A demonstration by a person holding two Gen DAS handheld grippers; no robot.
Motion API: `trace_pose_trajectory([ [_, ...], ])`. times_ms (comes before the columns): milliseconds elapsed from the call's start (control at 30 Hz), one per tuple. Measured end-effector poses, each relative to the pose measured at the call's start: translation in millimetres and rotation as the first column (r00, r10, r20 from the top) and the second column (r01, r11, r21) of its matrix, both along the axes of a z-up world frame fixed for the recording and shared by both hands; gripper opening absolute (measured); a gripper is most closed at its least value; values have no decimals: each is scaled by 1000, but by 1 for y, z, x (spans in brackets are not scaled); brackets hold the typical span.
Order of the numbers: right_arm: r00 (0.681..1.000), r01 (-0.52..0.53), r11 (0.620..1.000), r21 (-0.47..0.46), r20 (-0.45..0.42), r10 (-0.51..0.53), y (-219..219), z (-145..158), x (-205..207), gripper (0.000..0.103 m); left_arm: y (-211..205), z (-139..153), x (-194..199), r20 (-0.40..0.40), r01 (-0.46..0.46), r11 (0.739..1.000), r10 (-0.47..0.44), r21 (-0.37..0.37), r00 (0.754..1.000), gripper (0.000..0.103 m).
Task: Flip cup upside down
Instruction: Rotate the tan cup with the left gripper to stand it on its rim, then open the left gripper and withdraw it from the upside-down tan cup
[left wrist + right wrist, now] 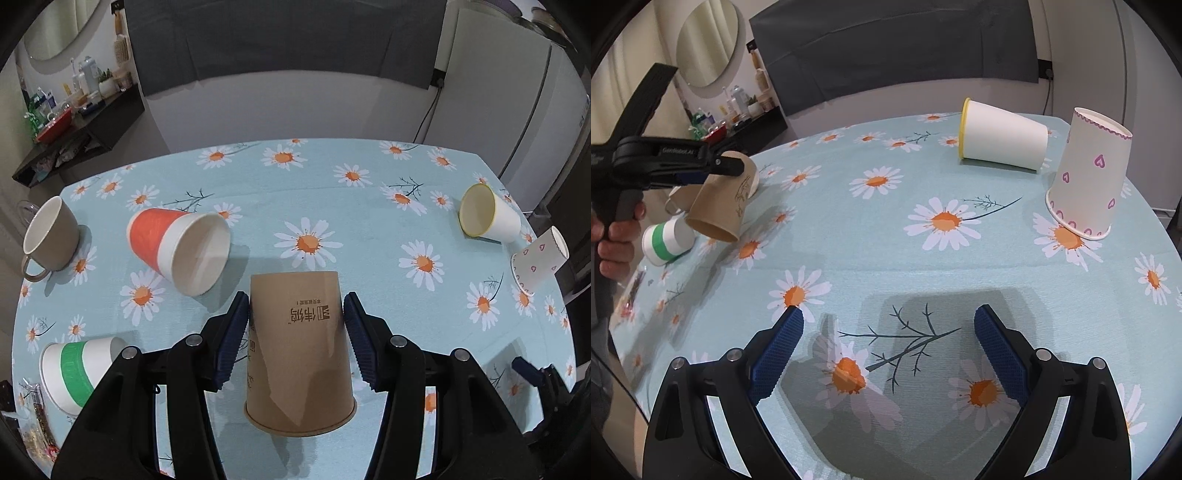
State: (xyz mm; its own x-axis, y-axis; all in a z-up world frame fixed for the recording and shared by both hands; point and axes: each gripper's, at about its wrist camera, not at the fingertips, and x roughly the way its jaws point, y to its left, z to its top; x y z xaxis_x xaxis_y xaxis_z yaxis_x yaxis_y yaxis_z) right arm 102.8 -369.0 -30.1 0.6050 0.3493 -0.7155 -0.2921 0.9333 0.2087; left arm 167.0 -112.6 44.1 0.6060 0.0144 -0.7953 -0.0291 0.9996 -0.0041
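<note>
My left gripper (295, 310) is shut on a brown paper cup (299, 354), held above the table with its mouth turned down and tilted toward the camera. In the right wrist view the same brown cup (720, 203) hangs tilted in the left gripper (727, 166) at the far left, above the table. My right gripper (888, 325) is open and empty, low over the tablecloth near the front edge.
On the daisy tablecloth (332, 206): a red-banded cup (177, 247) on its side, a beige mug (48, 236), a green-banded cup (77, 373) on its side, a yellow-rimmed cup (487, 214) on its side, a heart-print cup (1089, 173) upside down. A cluttered shelf (74, 122) stands far left.
</note>
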Motion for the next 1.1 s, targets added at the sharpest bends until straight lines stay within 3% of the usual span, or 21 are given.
trace_pose_trajectory([
  [167, 1000, -6, 1000, -25, 11, 6, 4, 1, -2, 90, 5, -4, -38, 164, -21, 998, 13, 51, 986, 54],
  [400, 1000, 16, 999, -39, 26, -15, 3, 2, -5, 90, 7, -13, -72, 247, -4, 998, -10, 56, 969, 54],
  [667, 999, 30, 999, -45, 26, -29, 3, 2, -4, 90, 1, -14, -108, 270, 31, 995, -55, 94, 961, 54],
  [1033, 999, 23, 999, -24, 25, -22, 9, 6, -7, 90, 5, -17, -133, 253, 70, 995, -87, 75, 964, 54],
  [1100, 1000, 16, 999, -28, 27, -15, 14, 7, -9, 90, 5, -16, -138, 258, 74, 994, -93, 84, 962, 59],
])
